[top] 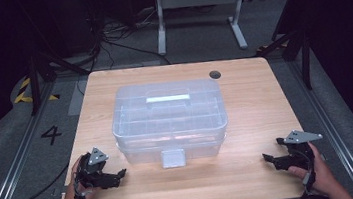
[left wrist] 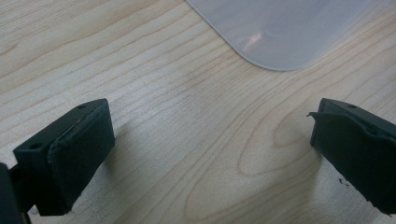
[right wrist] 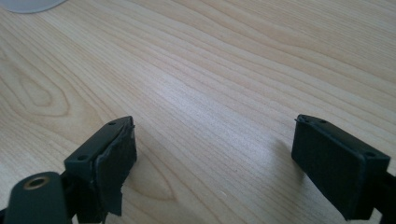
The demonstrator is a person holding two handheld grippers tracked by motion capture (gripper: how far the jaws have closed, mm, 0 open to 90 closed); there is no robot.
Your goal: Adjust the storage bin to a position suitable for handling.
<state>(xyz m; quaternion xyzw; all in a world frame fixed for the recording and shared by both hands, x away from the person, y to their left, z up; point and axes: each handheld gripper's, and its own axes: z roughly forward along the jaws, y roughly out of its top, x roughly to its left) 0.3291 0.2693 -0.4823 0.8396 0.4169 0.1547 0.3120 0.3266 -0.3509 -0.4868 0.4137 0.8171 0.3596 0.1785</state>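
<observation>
Resting low on the wooden table (top: 253, 171), both claws sit idle: left gripper (top: 121, 175) and right gripper (top: 267, 158) each have jaws spread wide, nothing between them, bare wood under the pads in both gripper views. Clear plastic storage box (top: 169, 120) stands between the two claws and a bit ahead of them, lid on, front latch (top: 173, 157) facing the person, handle (top: 168, 99) flat on top. One rounded corner of the box (left wrist: 280, 32) shows just ahead of the left gripper's jaws. Judgement: box looks empty, so light; walls thin, stiff-ish but flexy, smooth and slippery. Too wide for one claw. Best holds: latch tab to open, top handle to lift, or lid rim.
</observation>
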